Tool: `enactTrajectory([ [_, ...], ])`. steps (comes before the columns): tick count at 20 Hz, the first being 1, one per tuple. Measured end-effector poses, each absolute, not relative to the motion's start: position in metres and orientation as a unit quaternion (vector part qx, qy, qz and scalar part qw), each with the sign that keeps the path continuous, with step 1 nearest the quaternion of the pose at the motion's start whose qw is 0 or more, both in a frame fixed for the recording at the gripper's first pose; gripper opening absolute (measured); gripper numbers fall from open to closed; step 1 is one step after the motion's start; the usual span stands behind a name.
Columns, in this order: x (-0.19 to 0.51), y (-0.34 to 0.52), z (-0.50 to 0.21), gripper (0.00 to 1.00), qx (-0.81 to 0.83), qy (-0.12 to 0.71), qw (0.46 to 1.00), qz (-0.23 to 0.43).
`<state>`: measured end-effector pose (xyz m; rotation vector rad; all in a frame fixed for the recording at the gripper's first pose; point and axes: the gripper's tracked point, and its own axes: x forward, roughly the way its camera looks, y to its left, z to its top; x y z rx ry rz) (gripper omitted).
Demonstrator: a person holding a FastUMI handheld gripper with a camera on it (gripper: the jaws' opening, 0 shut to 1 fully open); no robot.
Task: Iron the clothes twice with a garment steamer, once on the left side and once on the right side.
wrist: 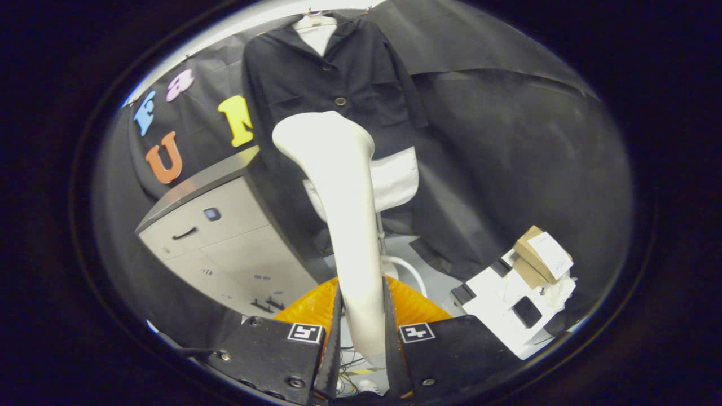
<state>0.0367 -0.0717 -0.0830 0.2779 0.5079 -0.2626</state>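
Gripper [361, 324] pinched the steamer [338, 192] handle at lower centre; its head faced the dark jacket [338, 73] above, best swept slowly, flat

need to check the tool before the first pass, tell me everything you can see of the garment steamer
The garment steamer is a smooth, off-white body that looks like plastic, with a long slim handle that widens into a flared head at the far end. It stands upright between the fingers, which press on the lower handle from both sides, so the gripper is shut on it. A pale hose curves away behind the handle. The head rises in front of the dark shirt; whether it touches the cloth cannot be told.
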Motion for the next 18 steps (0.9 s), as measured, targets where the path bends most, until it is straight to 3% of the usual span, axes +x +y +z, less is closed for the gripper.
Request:
enactTrajectory([
  [7,-0.041,0.022,-0.073,0.37,0.066,0.267,0.96,-0.057],
  [18,-0.069,0.068,-0.07,0.36,0.014,0.276,0.961,-0.005],
])
